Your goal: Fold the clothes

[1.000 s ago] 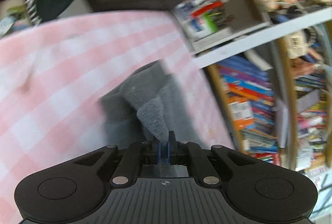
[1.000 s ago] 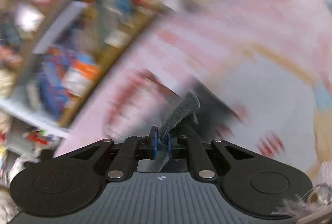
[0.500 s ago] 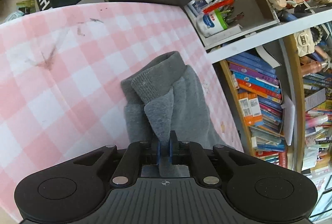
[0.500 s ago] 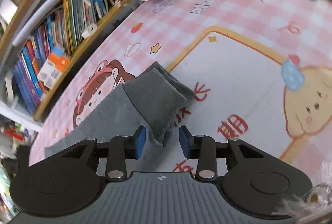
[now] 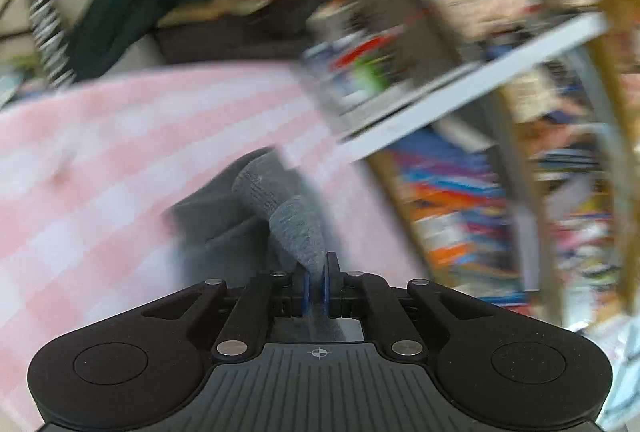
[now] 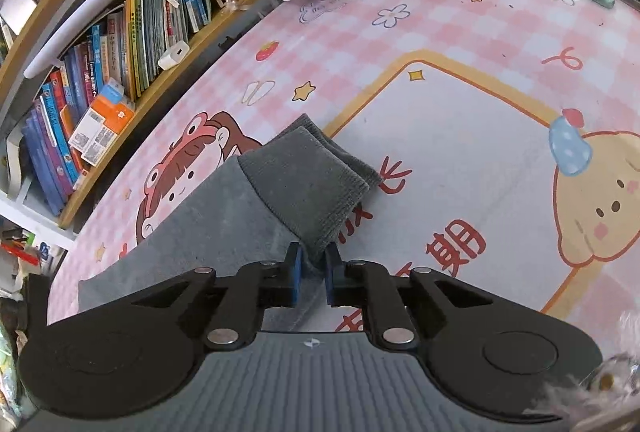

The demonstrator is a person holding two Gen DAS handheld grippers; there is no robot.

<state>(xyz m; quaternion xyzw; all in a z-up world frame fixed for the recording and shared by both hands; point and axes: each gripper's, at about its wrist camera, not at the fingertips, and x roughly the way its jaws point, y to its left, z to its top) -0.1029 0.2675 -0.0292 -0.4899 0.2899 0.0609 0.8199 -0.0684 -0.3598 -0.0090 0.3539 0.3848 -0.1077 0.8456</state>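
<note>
My left tongs [image 5: 316, 282] are pinched tight on a ribbed grey cuff [image 5: 296, 228], which rises straight out from between the blue pads; that view is smeared, so I can't tell more than that the rest of the garment trails ahead over the pink checked surface [image 5: 100, 167]. My right tongs [image 6: 311, 278] have just been closing, and their pads now squeeze the near corner of the other cuff [image 6: 308, 187]. That cuff is folded back over the grey garment [image 6: 216, 224], which lies flat on the cartoon-printed surface just ahead and to the left, beside the bookshelf [image 6: 100, 71].
</note>
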